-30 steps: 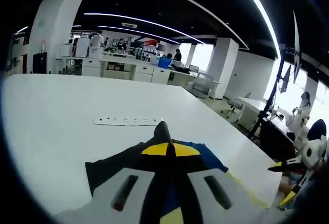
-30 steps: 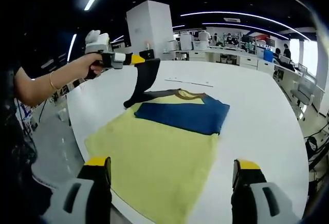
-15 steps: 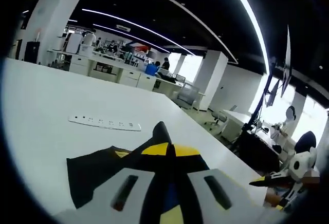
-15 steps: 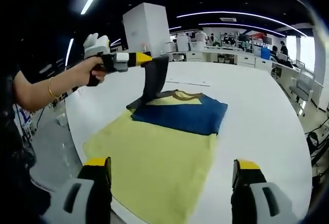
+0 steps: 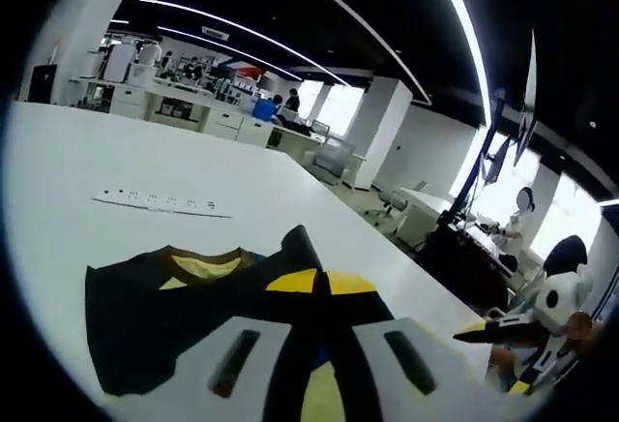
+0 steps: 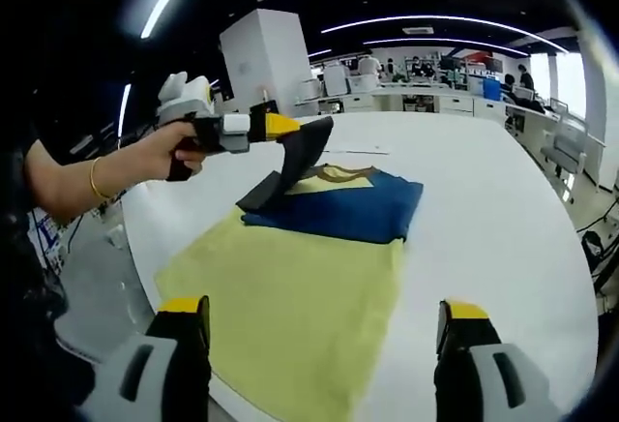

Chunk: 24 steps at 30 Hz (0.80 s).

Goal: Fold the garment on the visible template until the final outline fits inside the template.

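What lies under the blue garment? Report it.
The yellow template lies spread on the white table under the garment. The covered part is hidden. The left tongs lift the garment's dark flap.

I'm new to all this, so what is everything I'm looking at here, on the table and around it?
Dark navy cloth garment with a yellow neck lining: one, half folded at the far end of the yellow sheet, one dark flap lifted.
Yellow rectangular template sheet: one, flat on the table, under the garment.
White long power strip: one, on the table beyond the garment.
Large white table: one, under it all.
Office desks and people: several, far behind, too small to detail.
Left tool: yellow-tipped, shut on the garment's lifted flap.
Person's hand: one, with a gold bracelet, gripping the left tool.
Right tool: yellow-tipped, jaws wide apart, hanging above the sheet's near edge.
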Each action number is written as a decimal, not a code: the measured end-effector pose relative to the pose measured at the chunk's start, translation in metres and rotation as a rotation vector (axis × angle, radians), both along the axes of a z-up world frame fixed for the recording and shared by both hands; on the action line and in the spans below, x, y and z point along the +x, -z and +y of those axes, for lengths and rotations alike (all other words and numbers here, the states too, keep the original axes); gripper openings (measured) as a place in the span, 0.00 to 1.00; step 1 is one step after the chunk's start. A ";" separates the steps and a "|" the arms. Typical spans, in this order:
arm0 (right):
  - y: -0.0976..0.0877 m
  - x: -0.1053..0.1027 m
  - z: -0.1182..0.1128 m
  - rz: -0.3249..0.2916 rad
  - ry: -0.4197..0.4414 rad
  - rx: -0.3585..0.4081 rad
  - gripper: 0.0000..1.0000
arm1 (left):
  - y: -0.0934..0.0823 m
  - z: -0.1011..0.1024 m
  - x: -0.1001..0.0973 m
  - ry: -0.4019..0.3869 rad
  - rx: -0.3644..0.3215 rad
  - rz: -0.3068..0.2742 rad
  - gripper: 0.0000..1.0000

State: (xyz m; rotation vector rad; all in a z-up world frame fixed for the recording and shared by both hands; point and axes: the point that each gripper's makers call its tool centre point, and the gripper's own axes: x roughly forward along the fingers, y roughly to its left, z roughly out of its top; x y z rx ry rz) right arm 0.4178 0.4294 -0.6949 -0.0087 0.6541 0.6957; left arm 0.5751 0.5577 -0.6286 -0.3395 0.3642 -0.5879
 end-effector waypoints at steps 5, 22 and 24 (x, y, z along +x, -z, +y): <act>0.003 0.002 -0.001 0.003 0.001 -0.001 0.99 | 0.015 -0.019 -0.004 0.036 0.008 0.027 0.00; 0.015 -0.001 -0.015 0.025 0.038 -0.001 0.98 | 0.074 -0.059 -0.019 0.136 0.094 0.137 0.00; 0.016 -0.002 -0.017 0.027 0.041 -0.001 0.98 | 0.082 -0.062 -0.021 0.142 0.106 0.148 0.00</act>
